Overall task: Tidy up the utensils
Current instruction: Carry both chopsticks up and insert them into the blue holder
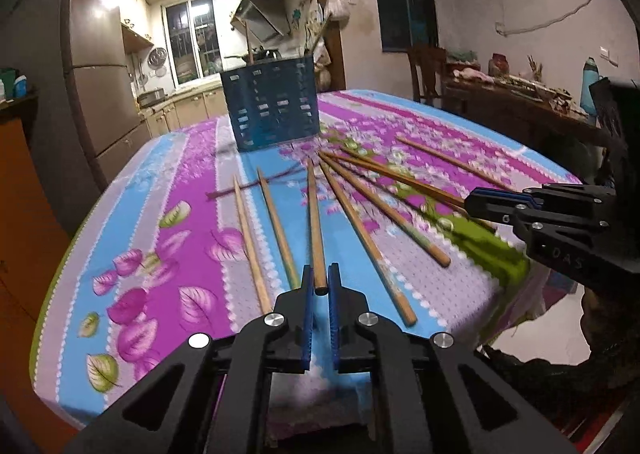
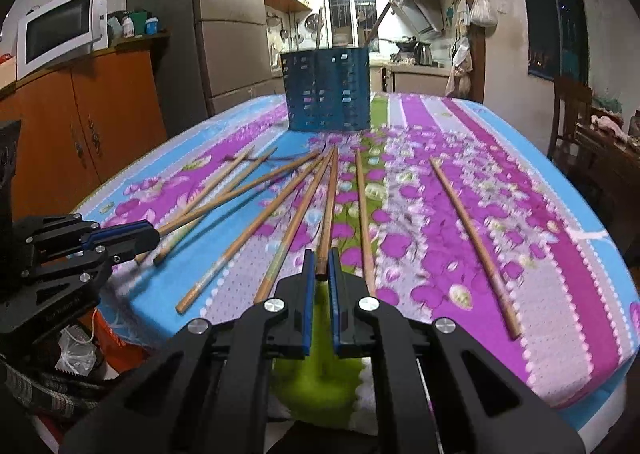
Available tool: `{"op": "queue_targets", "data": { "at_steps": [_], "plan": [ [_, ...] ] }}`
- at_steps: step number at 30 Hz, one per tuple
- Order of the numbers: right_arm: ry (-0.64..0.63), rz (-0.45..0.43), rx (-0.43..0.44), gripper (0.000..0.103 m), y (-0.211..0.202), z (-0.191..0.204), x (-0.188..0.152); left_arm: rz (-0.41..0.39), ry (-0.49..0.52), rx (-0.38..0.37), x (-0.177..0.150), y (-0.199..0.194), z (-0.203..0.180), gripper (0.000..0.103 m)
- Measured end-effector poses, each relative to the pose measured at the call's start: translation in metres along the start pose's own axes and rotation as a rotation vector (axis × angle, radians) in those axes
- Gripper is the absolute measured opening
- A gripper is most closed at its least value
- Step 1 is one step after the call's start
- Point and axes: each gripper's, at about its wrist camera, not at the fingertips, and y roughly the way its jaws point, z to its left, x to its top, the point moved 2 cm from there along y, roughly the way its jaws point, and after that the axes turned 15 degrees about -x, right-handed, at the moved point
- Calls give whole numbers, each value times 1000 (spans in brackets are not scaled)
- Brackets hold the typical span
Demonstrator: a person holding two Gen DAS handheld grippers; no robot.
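Observation:
Several wooden chopsticks lie fanned out on the flowered tablecloth (image 1: pixel 192 158). A blue perforated utensil holder (image 1: pixel 272 106) stands at the far side, with a few sticks in it; it also shows in the right wrist view (image 2: pixel 328 90). My left gripper (image 1: pixel 319 282) is shut on the near end of one chopstick (image 1: pixel 314 214). My right gripper (image 2: pixel 321 268) is shut on the near end of another chopstick (image 2: pixel 329 202). Each gripper shows in the other's view: the right gripper (image 1: pixel 492 202) at the right, the left gripper (image 2: pixel 128 234) at the left.
The table's near edge is close under both grippers. An orange cabinet (image 2: pixel 100 114) with a microwave (image 2: pixel 60 30) stands left of the table. A chair (image 1: pixel 428 70) and a cluttered sideboard (image 1: pixel 520 94) stand to the right. The kitchen lies behind.

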Motion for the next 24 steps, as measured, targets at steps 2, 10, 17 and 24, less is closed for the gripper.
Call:
{"op": "queue_targets", "data": {
  "at_steps": [2, 10, 17, 24],
  "plan": [
    [8, -23, -5, 5, -5, -3, 8, -27, 9, 6, 9, -7, 1, 8],
    [8, -157, -22, 5, -25, -10, 51, -164, 25, 14, 56, -34, 7, 8],
    [24, -268, -4, 5, -31, -21, 101, -260, 45, 19, 105, -46, 23, 8],
    [25, -315, 24, 5, -30, -24, 134, -294, 57, -43, 143, -43, 37, 8]
  ]
}}
